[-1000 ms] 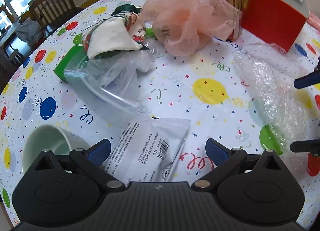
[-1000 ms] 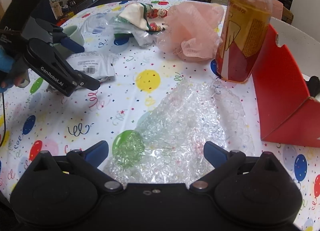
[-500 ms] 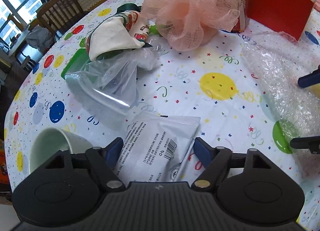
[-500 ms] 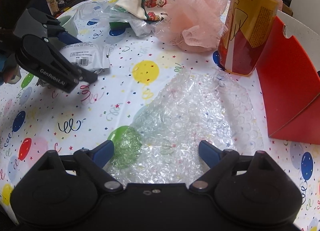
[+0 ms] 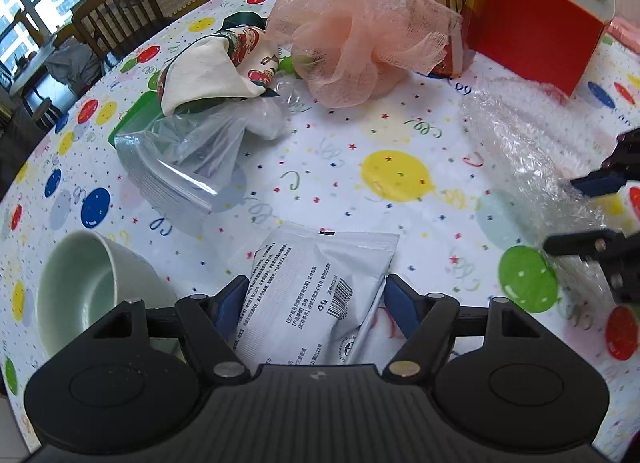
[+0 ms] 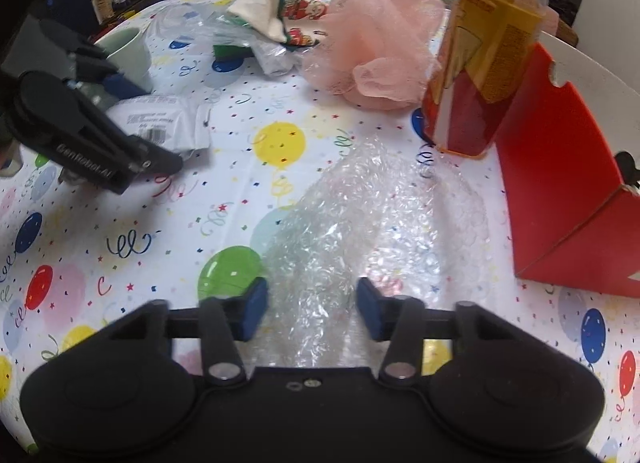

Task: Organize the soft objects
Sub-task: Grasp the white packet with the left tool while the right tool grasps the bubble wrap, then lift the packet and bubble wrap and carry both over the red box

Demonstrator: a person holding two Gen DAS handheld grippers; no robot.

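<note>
A white printed pouch [image 5: 316, 291] lies flat on the balloon tablecloth, between the fingers of my left gripper [image 5: 314, 303], whose jaws stand close on its two sides. A crumpled sheet of bubble wrap [image 6: 360, 231] lies before my right gripper [image 6: 312, 313], whose jaws stand partly closed around its near end. A pink mesh pouf [image 5: 360, 51], a folded printed cloth [image 5: 212, 71] and a clear plastic bag [image 5: 192, 159] lie further back. The pouch also shows in the right wrist view [image 6: 160, 127].
A pale green mug [image 5: 80, 291] stands left of the pouch. An amber bottle [image 6: 484, 55] and a red box [image 6: 568, 191] stand at the right. A green lid [image 5: 132, 119] lies under the bag. Wooden chairs [image 5: 116, 19] stand beyond the table.
Both grippers have moved forward and narrowed: the left around the white pouch, the right around the near end of the bubble wrap.
</note>
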